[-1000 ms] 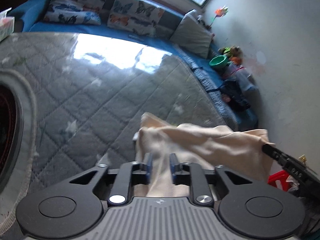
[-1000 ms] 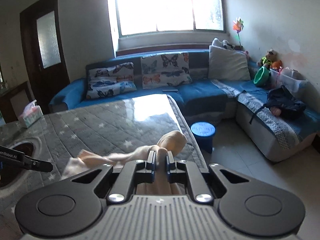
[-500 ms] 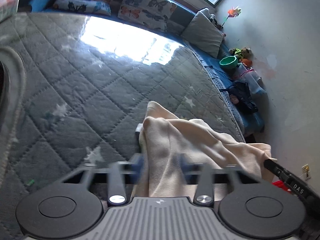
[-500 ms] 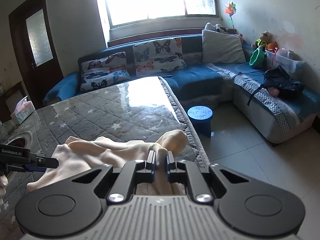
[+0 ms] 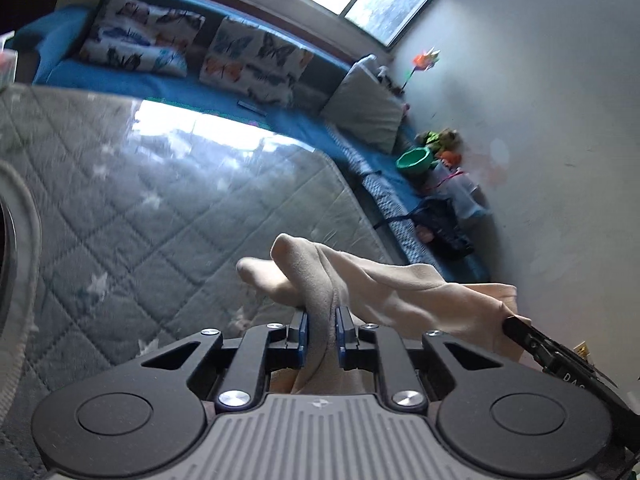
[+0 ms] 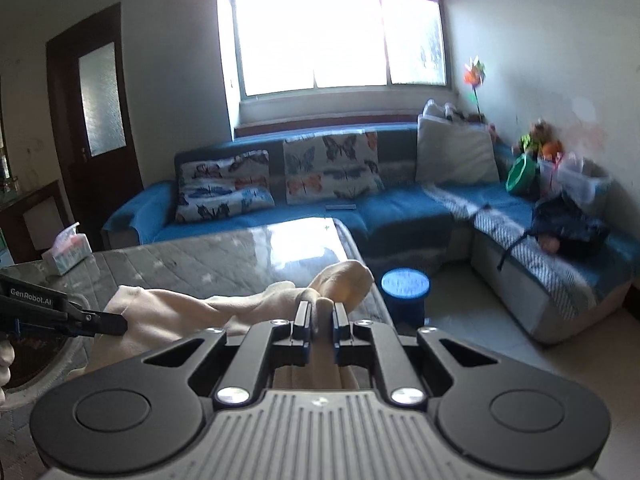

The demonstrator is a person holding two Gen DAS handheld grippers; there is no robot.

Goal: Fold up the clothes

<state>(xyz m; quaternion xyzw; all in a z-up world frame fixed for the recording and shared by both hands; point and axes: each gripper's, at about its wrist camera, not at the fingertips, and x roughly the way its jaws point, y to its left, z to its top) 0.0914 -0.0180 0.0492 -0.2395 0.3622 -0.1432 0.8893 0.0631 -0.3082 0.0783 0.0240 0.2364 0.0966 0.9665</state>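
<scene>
A cream garment hangs between my two grippers above the grey quilted table. My left gripper is shut on one bunched edge of it. My right gripper is shut on the other edge, and the garment stretches from it to the left. The left gripper also shows in the right wrist view, and the right gripper shows at the right of the left wrist view.
A blue corner sofa with butterfly cushions runs behind and to the right of the table. A blue stool stands by the table edge. A tissue box sits far left. A round grey mat lies at the left.
The left gripper has opened and shut again on a bunched edge of the garment and lifted it. Both grippers have risen, and the cloth is drawn taut between them.
</scene>
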